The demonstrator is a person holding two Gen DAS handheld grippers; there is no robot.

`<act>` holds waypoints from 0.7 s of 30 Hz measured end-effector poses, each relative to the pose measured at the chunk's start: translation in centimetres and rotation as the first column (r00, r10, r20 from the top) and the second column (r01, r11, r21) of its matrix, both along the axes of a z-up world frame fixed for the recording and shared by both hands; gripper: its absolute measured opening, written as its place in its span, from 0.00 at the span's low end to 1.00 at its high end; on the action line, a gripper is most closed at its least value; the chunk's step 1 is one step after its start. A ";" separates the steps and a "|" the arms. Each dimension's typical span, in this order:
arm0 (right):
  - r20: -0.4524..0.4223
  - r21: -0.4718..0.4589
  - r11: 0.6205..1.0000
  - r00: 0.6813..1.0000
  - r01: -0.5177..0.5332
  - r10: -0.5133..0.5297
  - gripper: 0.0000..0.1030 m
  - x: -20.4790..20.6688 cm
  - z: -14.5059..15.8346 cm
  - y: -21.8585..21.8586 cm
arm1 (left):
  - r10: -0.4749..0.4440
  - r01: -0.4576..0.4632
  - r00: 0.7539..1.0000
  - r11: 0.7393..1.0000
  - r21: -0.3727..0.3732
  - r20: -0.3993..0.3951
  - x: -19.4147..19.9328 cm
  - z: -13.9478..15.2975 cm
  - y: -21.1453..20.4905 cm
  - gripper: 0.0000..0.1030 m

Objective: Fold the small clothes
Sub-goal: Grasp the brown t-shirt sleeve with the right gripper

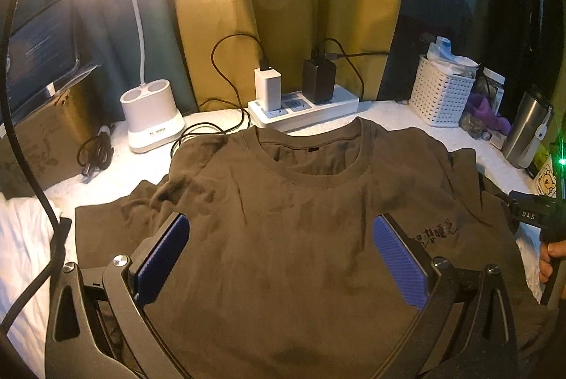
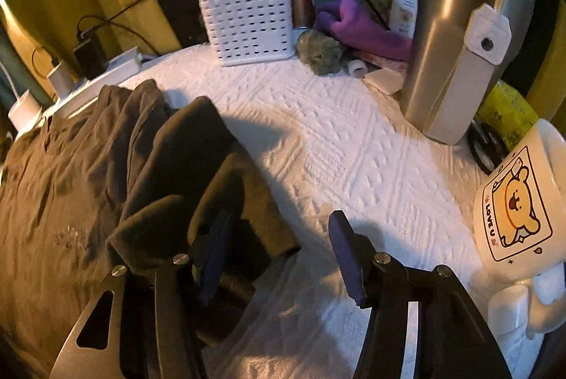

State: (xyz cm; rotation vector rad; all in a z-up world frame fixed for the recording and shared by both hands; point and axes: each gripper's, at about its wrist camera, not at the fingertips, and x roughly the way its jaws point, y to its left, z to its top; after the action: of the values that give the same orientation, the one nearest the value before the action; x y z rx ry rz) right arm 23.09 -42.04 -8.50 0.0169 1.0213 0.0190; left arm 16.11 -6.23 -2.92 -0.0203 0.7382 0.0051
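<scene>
A brown T-shirt (image 1: 283, 219) lies flat, front up, on the white textured cloth (image 2: 353, 149), its collar toward the power strip. My left gripper (image 1: 279, 237) is open and hovers over the shirt's chest, blue pads on either side. My right gripper (image 2: 279, 230) is open at the shirt's right sleeve (image 2: 198, 173). The sleeve edge drapes over its left finger; the right finger stands over bare cloth. The right gripper's body shows at the right edge of the left wrist view (image 1: 537, 219).
A desk lamp (image 1: 152, 117), a power strip with chargers (image 1: 304, 103) and cables lie behind the collar. A white basket (image 2: 247, 18), a steel tumbler (image 2: 456, 35), a bear mug (image 2: 520, 202), a jar and purple cloth crowd the right side. A cardboard box (image 1: 39, 145) stands left.
</scene>
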 end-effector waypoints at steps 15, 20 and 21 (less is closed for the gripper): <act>0.142 0.032 0.999 0.990 -0.001 -0.004 0.05 -2.9 7.1 1.5 | -0.007 0.015 0.996 0.997 -0.078 0.094 -4.0 1.8 3.9 0.99; 0.226 0.000 0.999 0.973 -0.046 0.045 0.05 -3.8 11.6 4.6 | 0.005 0.009 0.991 0.994 -0.105 0.130 -5.9 2.1 6.2 0.99; 0.237 -0.002 0.998 0.970 -0.059 0.057 0.05 -3.9 12.3 5.5 | 0.008 0.007 0.991 0.994 -0.110 0.135 -6.2 2.1 6.7 0.99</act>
State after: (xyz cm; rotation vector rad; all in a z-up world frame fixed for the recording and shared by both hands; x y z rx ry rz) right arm 19.16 -36.53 3.80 -0.0105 0.7818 0.0755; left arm 9.87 0.47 -0.78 -0.1256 0.6023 -0.0364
